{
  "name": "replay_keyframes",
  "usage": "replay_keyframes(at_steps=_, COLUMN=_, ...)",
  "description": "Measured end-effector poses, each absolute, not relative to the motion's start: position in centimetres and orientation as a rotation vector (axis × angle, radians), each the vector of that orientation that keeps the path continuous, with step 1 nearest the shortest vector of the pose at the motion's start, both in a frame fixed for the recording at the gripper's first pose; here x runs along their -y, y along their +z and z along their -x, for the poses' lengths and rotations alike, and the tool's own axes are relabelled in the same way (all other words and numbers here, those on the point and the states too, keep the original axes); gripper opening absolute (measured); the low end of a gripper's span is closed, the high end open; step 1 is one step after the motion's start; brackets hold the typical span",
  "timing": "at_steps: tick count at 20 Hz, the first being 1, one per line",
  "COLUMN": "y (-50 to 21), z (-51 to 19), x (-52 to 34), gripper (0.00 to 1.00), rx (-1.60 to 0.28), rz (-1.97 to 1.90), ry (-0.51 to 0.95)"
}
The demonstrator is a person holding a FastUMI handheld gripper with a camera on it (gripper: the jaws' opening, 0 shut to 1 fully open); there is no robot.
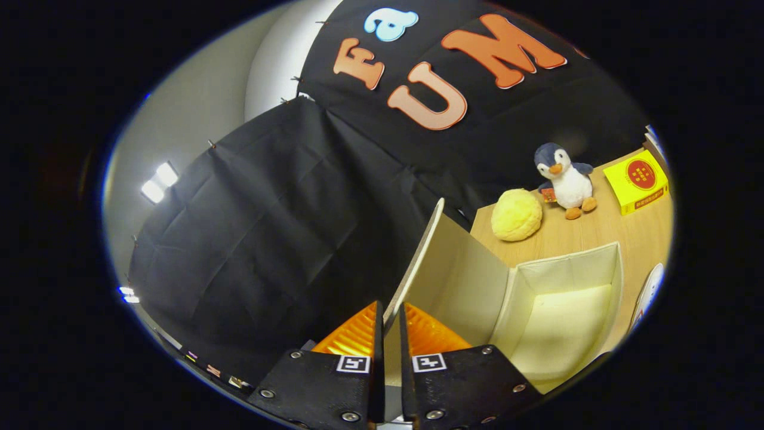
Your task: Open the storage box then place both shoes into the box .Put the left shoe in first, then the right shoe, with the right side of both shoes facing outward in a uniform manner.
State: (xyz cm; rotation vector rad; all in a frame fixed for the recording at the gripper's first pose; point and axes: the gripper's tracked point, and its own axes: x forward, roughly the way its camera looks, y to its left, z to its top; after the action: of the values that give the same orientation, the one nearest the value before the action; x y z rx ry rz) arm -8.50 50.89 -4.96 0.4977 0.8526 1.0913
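Gripper view: lid (pixel 418 263) btwn tongs (pixel 389 325)

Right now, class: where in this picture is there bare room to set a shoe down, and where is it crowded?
The storage box interior is bare, bordered by its pale walls. Bare tabletop lies between the box and the toys. It is crowded beyond: yellow plush, penguin and yellow carton in a row. The gripper pinches the raised lid.

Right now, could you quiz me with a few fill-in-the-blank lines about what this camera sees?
1. The claw is pinched on the box's raised ____.
2. The storage box is open and holds ____.
3. Beyond the box, a plush ____ stands on the wooden table.
4. Beside that toy lies a round ____ cushion.

Missing words: lid; nothing; penguin; yellow
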Motion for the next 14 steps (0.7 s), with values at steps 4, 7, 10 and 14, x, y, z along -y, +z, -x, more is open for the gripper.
replay_keyframes(at_steps=4, y=-6.3, z=8.5, x=-51.2, gripper=0.68, rx=-0.846, rz=-0.377, ry=1.058)
replay_keyframes(at_steps=7, y=-6.8, z=7.0, x=-49.9, gripper=0.97, rx=-0.812, rz=-0.352, ry=0.997)
replay_keyframes(at_steps=10, y=-7.4, z=5.2, x=-47.4, gripper=0.98, rx=-0.776, rz=-0.322, ry=0.926)
replay_keyframes(at_steps=14, y=-8.7, z=2.5, x=-42.3, gripper=0.98, rx=-0.759, rz=-0.297, ry=0.816)
